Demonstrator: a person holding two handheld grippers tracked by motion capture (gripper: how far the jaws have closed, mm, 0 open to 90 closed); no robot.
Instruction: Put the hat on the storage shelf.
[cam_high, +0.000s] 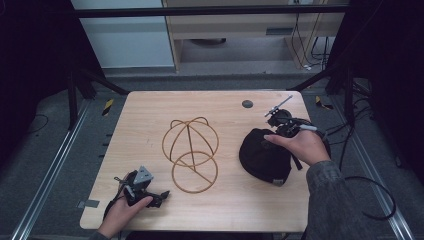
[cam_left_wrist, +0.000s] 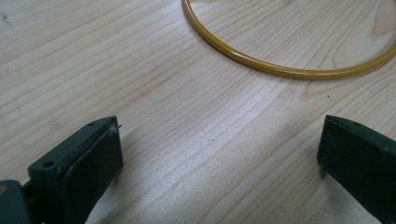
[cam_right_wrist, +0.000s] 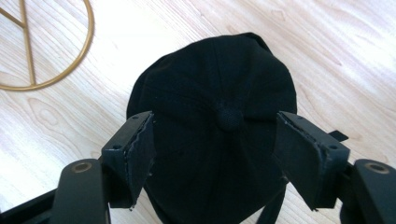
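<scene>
My right gripper (cam_right_wrist: 215, 154) — jaws wide, straddling the black cap (cam_right_wrist: 212, 98), gripping nothing. Left gripper (cam_left_wrist: 215, 163) beside the wire stand (cam_high: 191, 152) — open, empty.

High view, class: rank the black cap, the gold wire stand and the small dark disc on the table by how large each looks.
1. Gold wire stand, covering the most area.
2. Black cap, somewhat smaller.
3. Small dark disc, by far the smallest, though it lies farthest from the camera.

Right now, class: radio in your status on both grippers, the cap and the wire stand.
Right gripper open over black cap. Left gripper open, empty, near gold wire stand. Nothing between cap and stand.
</scene>
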